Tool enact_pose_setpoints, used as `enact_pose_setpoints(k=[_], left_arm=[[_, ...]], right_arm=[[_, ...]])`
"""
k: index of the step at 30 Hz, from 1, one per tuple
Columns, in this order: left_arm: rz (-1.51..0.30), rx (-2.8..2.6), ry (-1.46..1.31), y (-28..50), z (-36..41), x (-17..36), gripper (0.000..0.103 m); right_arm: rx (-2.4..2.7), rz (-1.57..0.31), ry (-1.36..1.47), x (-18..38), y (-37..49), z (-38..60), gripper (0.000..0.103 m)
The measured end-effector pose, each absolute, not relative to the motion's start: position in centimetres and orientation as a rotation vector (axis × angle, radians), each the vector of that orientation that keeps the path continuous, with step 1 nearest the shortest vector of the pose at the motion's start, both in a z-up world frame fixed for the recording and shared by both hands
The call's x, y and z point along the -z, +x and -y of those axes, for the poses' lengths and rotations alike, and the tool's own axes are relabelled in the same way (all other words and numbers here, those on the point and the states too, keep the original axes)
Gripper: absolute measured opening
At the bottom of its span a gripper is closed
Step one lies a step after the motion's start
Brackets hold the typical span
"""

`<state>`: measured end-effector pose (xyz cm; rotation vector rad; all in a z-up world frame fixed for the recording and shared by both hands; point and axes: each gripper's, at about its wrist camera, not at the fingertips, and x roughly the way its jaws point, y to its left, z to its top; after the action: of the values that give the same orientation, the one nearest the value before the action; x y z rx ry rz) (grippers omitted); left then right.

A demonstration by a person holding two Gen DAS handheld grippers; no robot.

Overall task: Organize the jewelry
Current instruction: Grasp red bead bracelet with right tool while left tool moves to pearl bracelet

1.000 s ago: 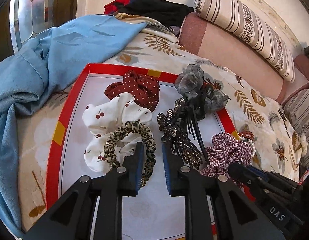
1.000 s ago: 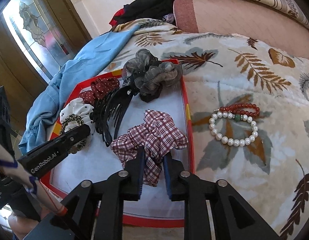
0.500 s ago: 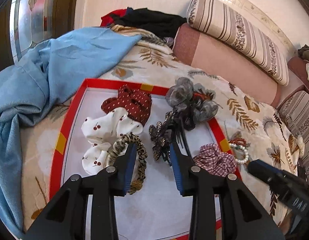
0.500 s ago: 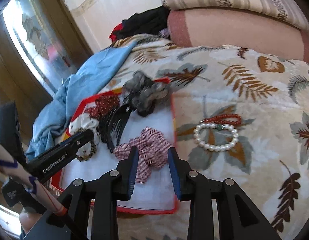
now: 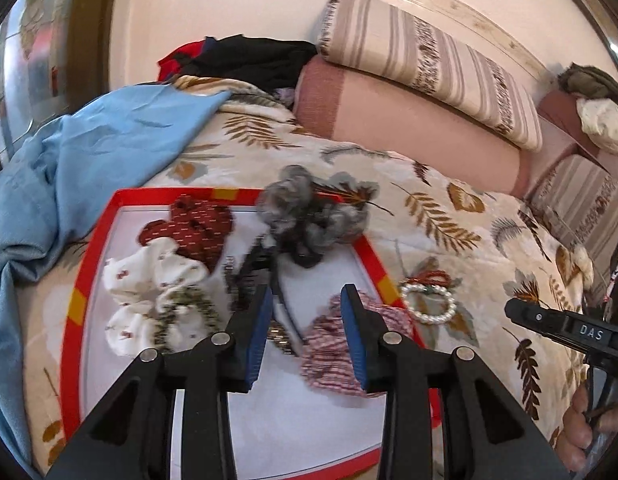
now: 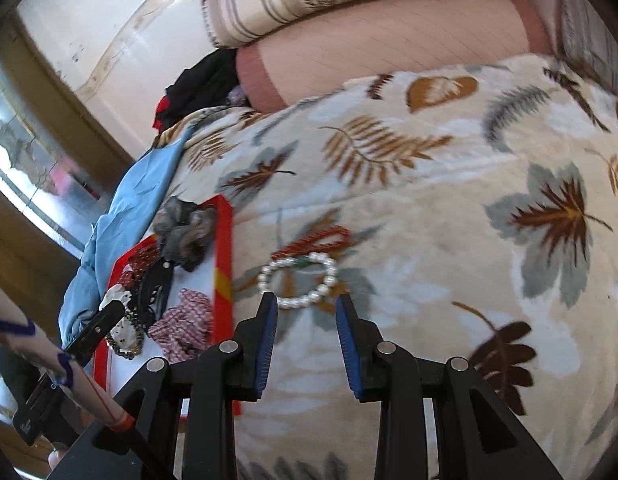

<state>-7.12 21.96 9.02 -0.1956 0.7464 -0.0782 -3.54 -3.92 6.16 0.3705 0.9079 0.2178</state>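
Note:
A red-rimmed white tray [image 5: 93, 248] lies on the bed and holds several scrunchies: dark red [image 5: 197, 228], white [image 5: 149, 280], grey [image 5: 309, 216] and plaid [image 5: 337, 344], plus black hair clips [image 5: 249, 268]. A white pearl bracelet [image 5: 429, 304] and a red bead bracelet [image 5: 429, 278] lie on the blanket right of the tray. My left gripper [image 5: 307, 320] is open above the tray, empty. My right gripper [image 6: 307, 312] is open and empty, just short of the pearl bracelet [image 6: 299, 280] and red bracelet [image 6: 313, 242]. The tray [image 6: 223, 264] is to its left.
A leaf-print blanket [image 6: 429, 200] covers the bed. A blue garment [image 5: 89, 152] lies left of the tray. Pink and striped pillows [image 5: 409, 112] line the wall behind. Dark clothes [image 5: 245, 56] are piled in the far corner.
Both grippers have opened and pulled back from the tray. The right gripper has swung right, from the plaid scrunchie to the bracelets on the blanket.

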Motion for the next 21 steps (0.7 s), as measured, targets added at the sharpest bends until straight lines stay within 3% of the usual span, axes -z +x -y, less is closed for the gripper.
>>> enact_pose_setpoints(k=[21], left_arm=[[-0.806, 0.23, -0.119, -5.3, -12.1, -8.7, 0.034]], right_arm=[[-0.251, -0.958, 0.406, -5.3, -0.4, 7.3, 0.033]])
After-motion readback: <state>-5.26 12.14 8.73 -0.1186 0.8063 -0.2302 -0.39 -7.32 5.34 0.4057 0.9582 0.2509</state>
